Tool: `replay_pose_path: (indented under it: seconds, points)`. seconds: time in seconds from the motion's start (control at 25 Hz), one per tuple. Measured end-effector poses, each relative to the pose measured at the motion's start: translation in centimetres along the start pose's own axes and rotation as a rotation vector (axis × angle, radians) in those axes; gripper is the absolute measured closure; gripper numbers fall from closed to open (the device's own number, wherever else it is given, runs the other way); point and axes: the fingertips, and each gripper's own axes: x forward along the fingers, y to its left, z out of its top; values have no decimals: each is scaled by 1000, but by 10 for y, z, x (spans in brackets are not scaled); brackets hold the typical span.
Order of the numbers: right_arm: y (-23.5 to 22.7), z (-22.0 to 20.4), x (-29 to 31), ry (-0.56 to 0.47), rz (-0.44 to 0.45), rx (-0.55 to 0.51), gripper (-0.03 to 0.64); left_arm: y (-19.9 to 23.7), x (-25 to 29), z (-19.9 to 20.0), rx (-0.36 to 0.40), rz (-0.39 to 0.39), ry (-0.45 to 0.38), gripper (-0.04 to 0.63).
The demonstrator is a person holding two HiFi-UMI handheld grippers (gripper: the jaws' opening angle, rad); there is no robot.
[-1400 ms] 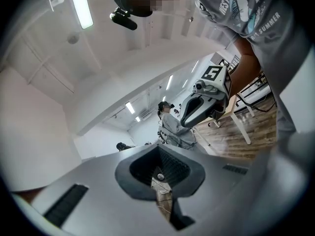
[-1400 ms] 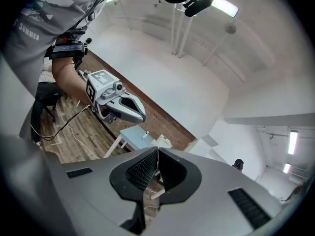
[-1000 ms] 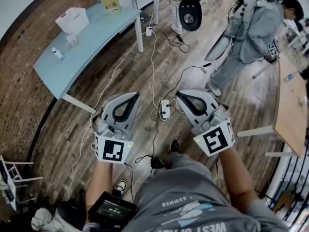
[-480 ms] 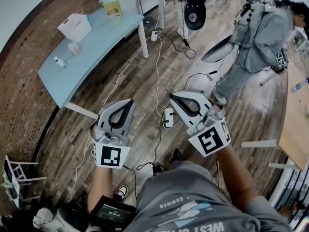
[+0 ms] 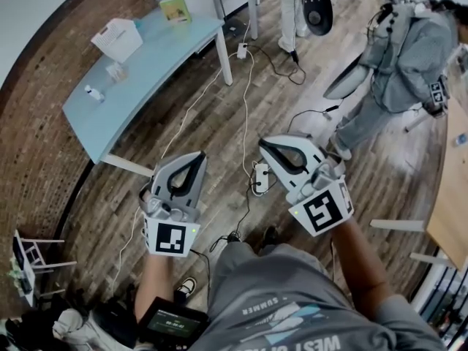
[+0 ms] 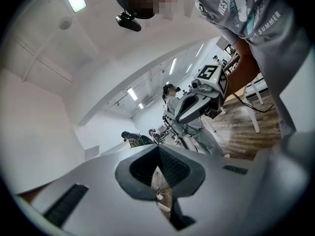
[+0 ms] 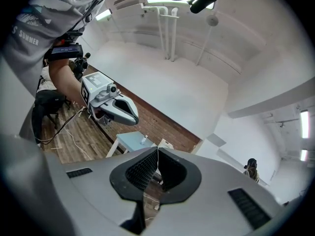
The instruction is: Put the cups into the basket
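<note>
A white basket (image 5: 117,37) stands on the pale blue table (image 5: 153,72) at the upper left of the head view. Clear cups (image 5: 115,70) sit just in front of it, and a small white bottle (image 5: 92,92) lies further left. My left gripper (image 5: 196,156) and right gripper (image 5: 265,144) hang side by side over the wooden floor, well short of the table. Both are shut with nothing between the jaws. In the left gripper view my left gripper (image 6: 158,150) points past the right gripper (image 6: 199,98). From my right gripper (image 7: 157,151) the left gripper (image 7: 114,106) and table (image 7: 129,140) are visible.
A power strip (image 5: 260,178) and loose cables (image 5: 238,101) lie on the floor between me and the table. Another person (image 5: 406,50) in grey stands at the upper right. A wooden table (image 5: 453,196) borders the right edge. A white table's legs (image 5: 253,6) stand at the back.
The table with basket and cups has slid a little down and right in the head view. Both grippers keep their pose, still shut and empty.
</note>
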Motion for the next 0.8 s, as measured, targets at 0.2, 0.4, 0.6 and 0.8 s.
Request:
replay_pose_path:
  seconds: [0.2, 0.4, 0.6, 0.8]
  points:
    - [-7, -3, 17, 13, 2, -1, 603, 15, 8, -12, -18, 2, -8, 597]
    - [-13, -8, 45, 51, -5, 6, 603, 34, 19, -34, -28, -25, -30, 597]
    - [-24, 1, 78, 73, -35, -10, 604, 69, 24, -51, -23, -37, -73, 597]
    - [-29, 8, 105, 94, -65, -27, 603, 97, 23, -67, -18, -41, -114, 597]
